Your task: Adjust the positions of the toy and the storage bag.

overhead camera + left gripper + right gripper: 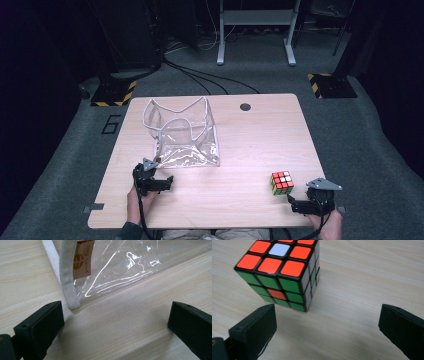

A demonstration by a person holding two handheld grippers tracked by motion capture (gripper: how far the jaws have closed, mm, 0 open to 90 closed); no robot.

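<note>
- The puzzle cube [282, 183] stands on the table [250, 145] near its front right corner, red squares with one white on top, green faces toward the right gripper [304, 204].
- That gripper sits just behind the cube at the front edge, jaws spread wide and holding nothing; in the right gripper view the cube [282, 275] lies ahead and left of the gap, not yet between the jaws.
- The clear bag [182, 135] stands open-mouthed near the table's middle, toward the back left, its white-trimmed rim upright.
- The left gripper [159, 182] rests near the front left edge, jaws also wide and empty, with the bag's trimmed near corner [71, 298] just ahead of them.
- Judging the step as grasping the cube: swing the right gripper left to centre the cube, square the jaws to two opposite flat faces, and close low on the body so it cannot twist.
- The left gripper would do well to pinch the bag's trim and steady the mouth.
</note>
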